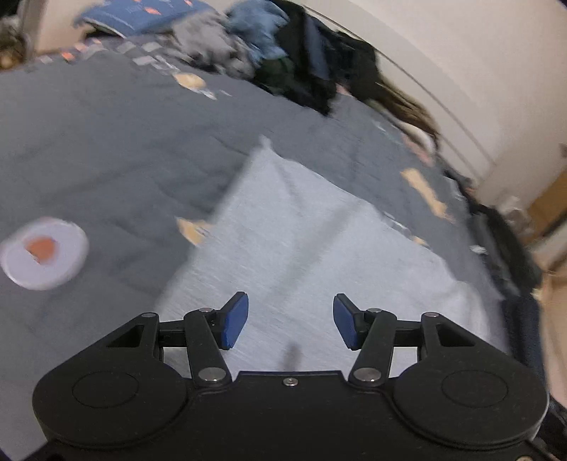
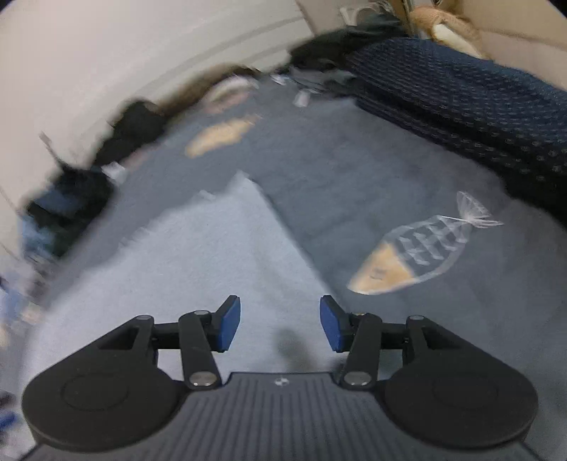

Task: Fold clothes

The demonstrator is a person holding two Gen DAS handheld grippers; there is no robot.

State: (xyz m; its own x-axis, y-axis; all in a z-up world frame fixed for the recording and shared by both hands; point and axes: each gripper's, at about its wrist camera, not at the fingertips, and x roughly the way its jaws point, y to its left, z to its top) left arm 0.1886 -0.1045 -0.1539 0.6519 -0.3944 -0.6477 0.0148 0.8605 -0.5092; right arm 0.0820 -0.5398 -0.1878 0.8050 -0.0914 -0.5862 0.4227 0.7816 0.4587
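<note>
Both views are smeared with motion blur, so your far clutter is hard to read. In the left wrist view the pile of clothes (image 1: 269, 46) at the far edge of the bed (image 1: 106, 142) is only grey, blue and black shapes; you cannot tell single garments apart. A blue patterned thing (image 1: 141, 14) at the top edge is cut off, and any print on it is too blurred to read. A brown streak along the white wall (image 1: 478, 71) cannot be identified.

The light grey garment (image 1: 301, 248) lies flat on the bed's grey cover, near its front edge, directly under both of your tools. Its near part is hidden behind the gripper bodies in both views.

Your left gripper (image 1: 290, 321) has its fingers (image 1: 234, 321) about half apart with nothing between them, poised over the garment. Your right gripper (image 2: 280, 323) is the same: fingers (image 2: 228, 323) about half apart, empty, above the light grey garment (image 2: 198, 255).

Only the left view shows a round white disc with an orange spot (image 1: 44, 253) on the cover left of the garment. Only the right view shows a sharp fish print (image 2: 418, 251) on the cover and a dark navy dotted blanket (image 2: 460, 103) folded at the far right.

A small logo (image 2: 280, 382) on the right tool body is too small to read.
</note>
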